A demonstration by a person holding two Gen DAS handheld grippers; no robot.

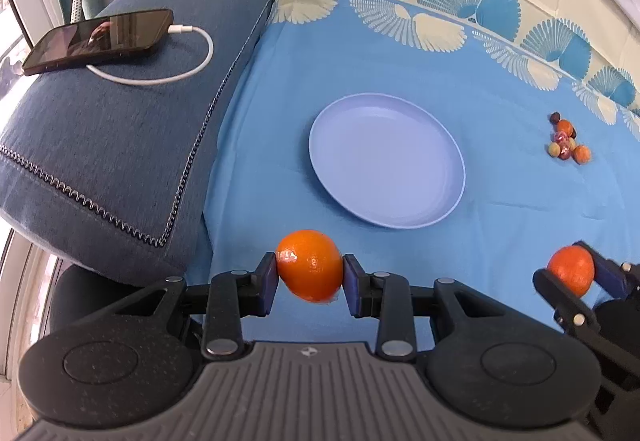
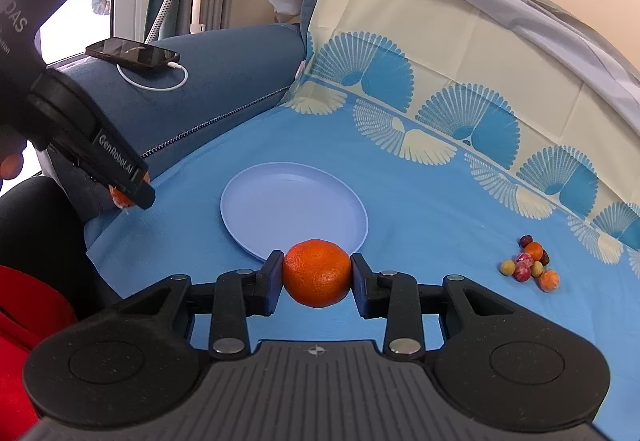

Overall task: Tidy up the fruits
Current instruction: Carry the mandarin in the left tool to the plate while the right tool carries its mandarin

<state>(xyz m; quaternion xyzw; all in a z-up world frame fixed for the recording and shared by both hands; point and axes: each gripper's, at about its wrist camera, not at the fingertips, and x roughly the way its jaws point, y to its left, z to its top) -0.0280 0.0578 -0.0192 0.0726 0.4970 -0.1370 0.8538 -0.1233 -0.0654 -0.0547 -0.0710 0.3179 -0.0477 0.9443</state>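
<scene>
My left gripper (image 1: pixel 310 277) is shut on an orange (image 1: pixel 310 265) and holds it above the blue cloth, short of the near-left rim of an empty lilac plate (image 1: pixel 386 159). My right gripper (image 2: pixel 317 279) is shut on a second orange (image 2: pixel 318 273), at the plate's (image 2: pixel 294 207) near rim. In the left wrist view the right gripper (image 1: pixel 572 273) with its orange (image 1: pixel 571 269) shows at the lower right. In the right wrist view the left gripper (image 2: pixel 128 197) shows at the left, its orange (image 2: pixel 120 199) mostly hidden. A cluster of small fruits (image 1: pixel 566 139) lies to the right of the plate, also in the right wrist view (image 2: pixel 530 265).
A blue cushioned sofa arm (image 1: pixel 132 129) stands to the left, with a phone (image 1: pixel 100 41) and white charging cable (image 1: pixel 160 77) on top. The blue patterned cloth (image 1: pixel 500 201) runs up the backrest behind. Red fabric (image 2: pixel 24 321) is at the lower left in the right wrist view.
</scene>
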